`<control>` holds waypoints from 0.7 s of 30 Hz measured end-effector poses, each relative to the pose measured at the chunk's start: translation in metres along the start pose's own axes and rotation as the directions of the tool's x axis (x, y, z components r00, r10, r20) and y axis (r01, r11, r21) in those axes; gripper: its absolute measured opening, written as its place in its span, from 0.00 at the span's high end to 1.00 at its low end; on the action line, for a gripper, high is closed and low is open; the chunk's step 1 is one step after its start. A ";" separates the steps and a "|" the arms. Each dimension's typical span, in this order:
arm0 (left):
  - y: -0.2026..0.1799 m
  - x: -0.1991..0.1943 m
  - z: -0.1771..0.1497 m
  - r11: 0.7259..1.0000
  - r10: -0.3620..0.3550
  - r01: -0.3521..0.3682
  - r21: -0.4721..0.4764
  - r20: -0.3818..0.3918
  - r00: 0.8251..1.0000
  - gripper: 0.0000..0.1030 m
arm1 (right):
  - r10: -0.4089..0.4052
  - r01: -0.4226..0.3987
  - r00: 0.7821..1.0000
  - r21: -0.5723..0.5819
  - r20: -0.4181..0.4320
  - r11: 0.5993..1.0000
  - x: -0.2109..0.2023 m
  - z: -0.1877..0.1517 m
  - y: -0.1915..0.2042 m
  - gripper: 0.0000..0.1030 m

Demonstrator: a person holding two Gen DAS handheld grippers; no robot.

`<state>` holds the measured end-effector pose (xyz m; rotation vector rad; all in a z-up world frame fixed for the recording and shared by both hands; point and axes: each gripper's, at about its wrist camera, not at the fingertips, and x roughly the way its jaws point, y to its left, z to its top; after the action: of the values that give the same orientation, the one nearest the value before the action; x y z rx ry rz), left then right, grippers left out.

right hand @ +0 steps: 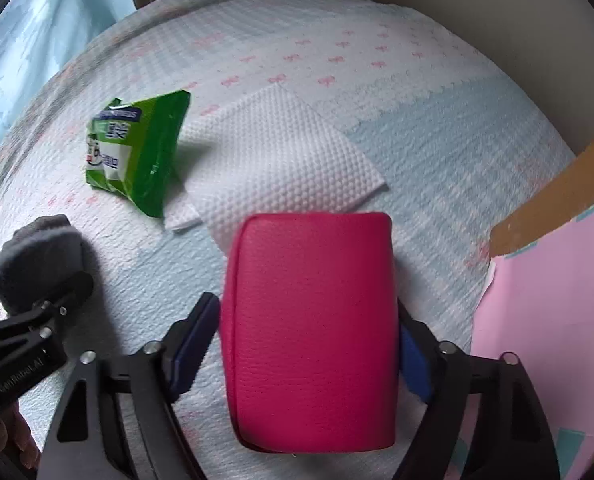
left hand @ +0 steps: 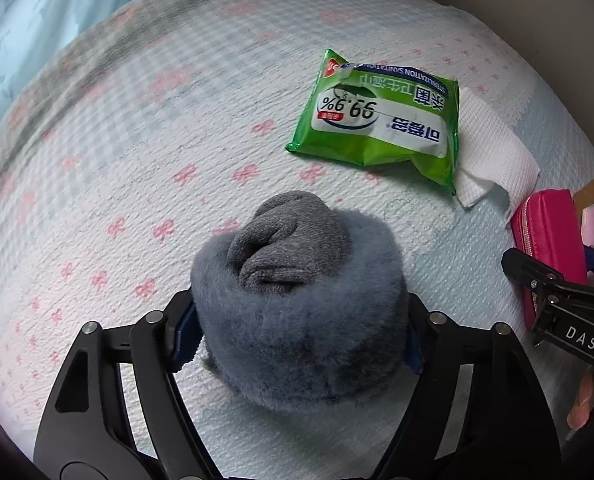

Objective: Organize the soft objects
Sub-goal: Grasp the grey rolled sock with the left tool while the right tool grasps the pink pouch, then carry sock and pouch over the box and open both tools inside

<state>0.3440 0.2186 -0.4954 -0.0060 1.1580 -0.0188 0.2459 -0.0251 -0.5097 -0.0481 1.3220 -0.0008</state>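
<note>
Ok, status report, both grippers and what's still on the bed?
Left gripper shut on grey furry roll. Right gripper shut on pink pouch. Green wipes pack and white cloth on bedspread.

A rolled sock bundle (left hand: 297,276) is held low at frame centre in the left wrist view — a wipes packet (left hand: 381,120) lies at upper right, overlapping a paper towel (left hand: 493,152) on the bedspread (left hand: 137,160); a pouch (left hand: 549,248) sits at the right edge.

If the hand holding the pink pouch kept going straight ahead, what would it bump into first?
Probably the white paper towel, lying just beyond the pink pouch that the right gripper holds. The green wipes pack sits off to the left, likely missed. Height above the bedspread is unclear.
</note>
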 end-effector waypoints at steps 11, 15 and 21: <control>0.003 -0.014 0.000 1.000 -0.003 0.003 0.003 0.001 1.000 0.51 | 0.002 -0.002 1.000 0.014 0.008 1.000 -0.010 0.000 0.000 0.52; 0.003 -0.030 0.002 1.000 0.001 -0.001 -0.004 0.009 1.000 0.52 | 0.025 -0.026 0.999 0.034 0.021 0.999 -0.026 -0.001 -0.003 0.55; -0.005 -0.085 0.005 1.000 0.008 -0.008 -0.007 0.058 0.998 0.52 | 0.047 -0.050 0.996 0.040 0.070 0.998 -0.069 0.000 -0.001 0.55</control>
<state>0.3138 0.2147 -0.4153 -0.0080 1.0998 -0.0076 0.2286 -0.0245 -0.4433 0.0196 1.2533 0.0145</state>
